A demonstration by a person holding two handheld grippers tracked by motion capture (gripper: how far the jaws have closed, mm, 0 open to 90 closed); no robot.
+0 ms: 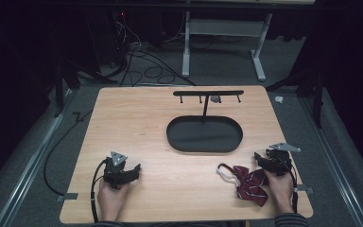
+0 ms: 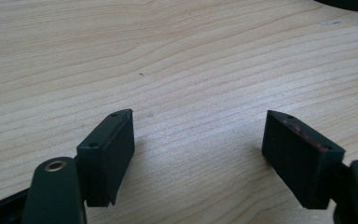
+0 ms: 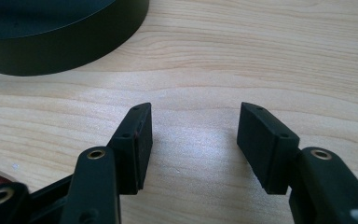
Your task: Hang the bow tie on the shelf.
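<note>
We have both grippers resting low on the tabletop (image 1: pixel 137 113), and the thing in play is the dark red bow tie (image 1: pixel 251 183) with thin pale stripes, lying near the front edge on our right side. Its white neck strap (image 1: pixel 224 171) loops out to the left of the bow. The right gripper (image 1: pixel 261 160) sits just beside the bow tie, at its upper right, while the left gripper (image 1: pixel 133 171) is well apart from it across the front of the tabletop, so the right hand (image 1: pixel 280 188) is clearly the nearer one.

From the right gripper the bow lies toward us and to the left, behind the line of its fingers (image 3: pixel 137 140) rather than ahead of them; in the right gripper view we see bare wood between them, with a sliver of red fabric at the lower left corner. The bow's long axis runs roughly left to right with a slight tilt, its right end lower. We judge that the gripper must draw back and turn left before it can close on the fabric.

Both sets of fingers stand spread apart with nothing between them, the left ones (image 2: pixel 109 149) over plain wood.

Beyond sits a black oval tray (image 1: pixel 184 142) with a hanging rack (image 1: pixel 208 93) rising from it. We can read no brand, label or writing anywhere
</note>
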